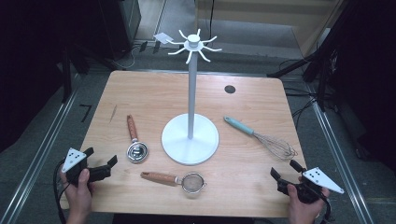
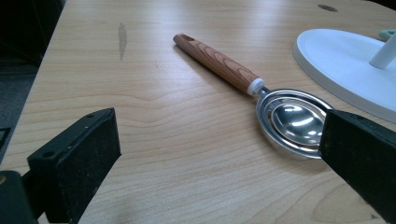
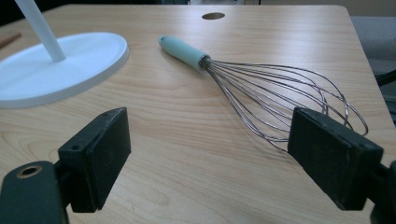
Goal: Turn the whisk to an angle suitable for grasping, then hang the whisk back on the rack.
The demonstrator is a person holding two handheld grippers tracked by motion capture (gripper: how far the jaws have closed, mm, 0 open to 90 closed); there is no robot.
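I count one desk (image 1: 140,84) carrying four kitchen pieces: one white hook stand (image 1: 190,135), one whisk (image 1: 261,135) with a pale green handle, one metal scoop (image 1: 135,142) with a wooden handle, and one small mesh strainer (image 1: 180,180), also wooden-handled. My hands hold two tongs (image 1: 100,168), left and right (image 1: 286,171).

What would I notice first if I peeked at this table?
The tall white stand with curly hooks on top, in the middle of the table. Around it lie a whisk at right, a scoop at left and a strainer in front. The open left gripper and right gripper wait at the near corners.
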